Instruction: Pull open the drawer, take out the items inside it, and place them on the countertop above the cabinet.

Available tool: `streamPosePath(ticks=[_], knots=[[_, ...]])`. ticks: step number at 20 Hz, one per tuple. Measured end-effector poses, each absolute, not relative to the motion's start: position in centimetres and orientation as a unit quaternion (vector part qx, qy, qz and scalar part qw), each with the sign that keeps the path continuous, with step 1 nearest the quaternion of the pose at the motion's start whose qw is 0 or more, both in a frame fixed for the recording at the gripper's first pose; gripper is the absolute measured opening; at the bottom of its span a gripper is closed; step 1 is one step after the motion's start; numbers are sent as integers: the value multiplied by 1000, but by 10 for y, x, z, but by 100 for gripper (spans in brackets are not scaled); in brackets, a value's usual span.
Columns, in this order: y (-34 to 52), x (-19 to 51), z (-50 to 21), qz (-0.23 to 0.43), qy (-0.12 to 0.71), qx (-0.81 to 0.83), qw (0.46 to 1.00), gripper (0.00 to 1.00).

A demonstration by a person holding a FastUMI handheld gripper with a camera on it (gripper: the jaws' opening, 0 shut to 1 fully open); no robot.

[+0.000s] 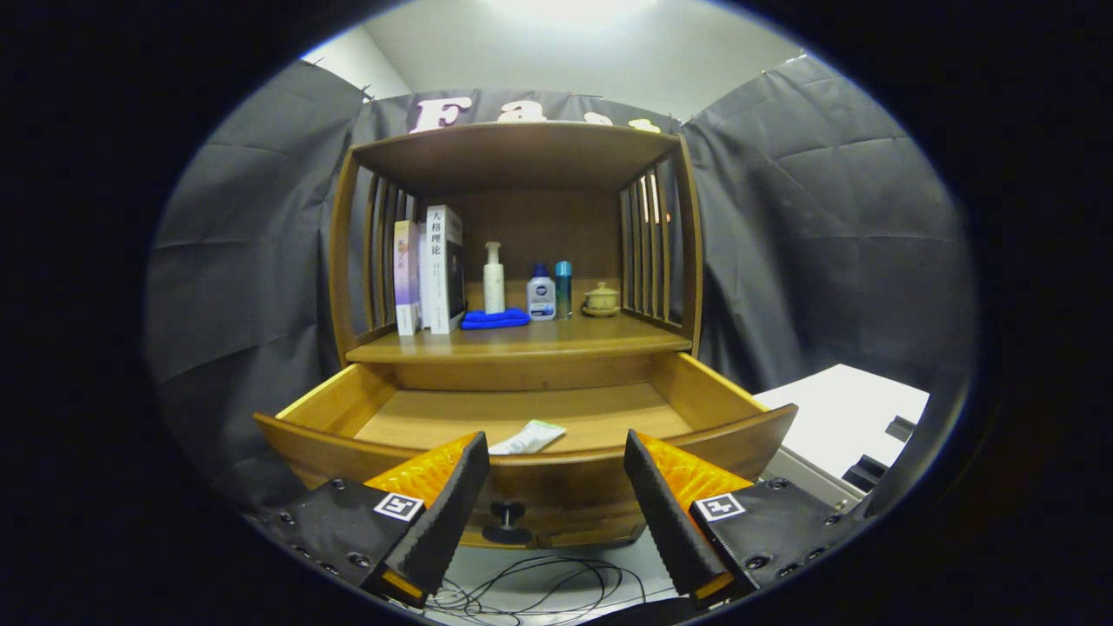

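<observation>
Spread wide and gripping nothing, the claw [556,487] hangs just in front of the pulled-out drawer, one finger to each side of the drawer's small dark round knob [507,520]. That released stance fits a drawer already open: the pull looks finished, and the fingers are free to go in for what lies inside.

Taking the drawer as the landmark, the biggest thing is the brown wooden cabinet [687,261] that it slides out of, with slatted sides and a flat top board. Its open shelf surface, the counter [522,343], sits directly above and behind the drawer, and this is where the contents are meant to end up. The wide, shallow wooden drawer [522,417] itself stands fully extended toward the claw, its curved front rail just beyond the fingertips.

On the counter above the drawer, several things are lined along the back, probably so the front strip stays free for setting things down: upright books [430,269] toward one end, then a folded blue cloth [494,319], a slim white pump bottle [494,278] behind it, a short white bottle with a blue cap [541,296], a narrow teal bottle [563,287], and a small tan lidded ceramic cup [601,299].

Inside the drawer, a flat white soft tube with a pale green end [528,437] lies on the floor close behind the front rail. It sits just ahead of the claw, between the lines of the two fingers and nearer one of them, apart from both.
</observation>
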State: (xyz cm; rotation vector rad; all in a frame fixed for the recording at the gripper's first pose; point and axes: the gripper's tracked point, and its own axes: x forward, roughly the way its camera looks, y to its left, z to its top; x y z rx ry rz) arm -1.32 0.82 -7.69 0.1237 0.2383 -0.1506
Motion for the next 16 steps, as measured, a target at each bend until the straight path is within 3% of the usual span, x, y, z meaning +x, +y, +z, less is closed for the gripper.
streamPosePath(ticks=[6, 16], knots=[[10, 31, -40, -118, 140, 81, 980, 97], [8, 101, -72, -185, 280, 134, 932, 97]])
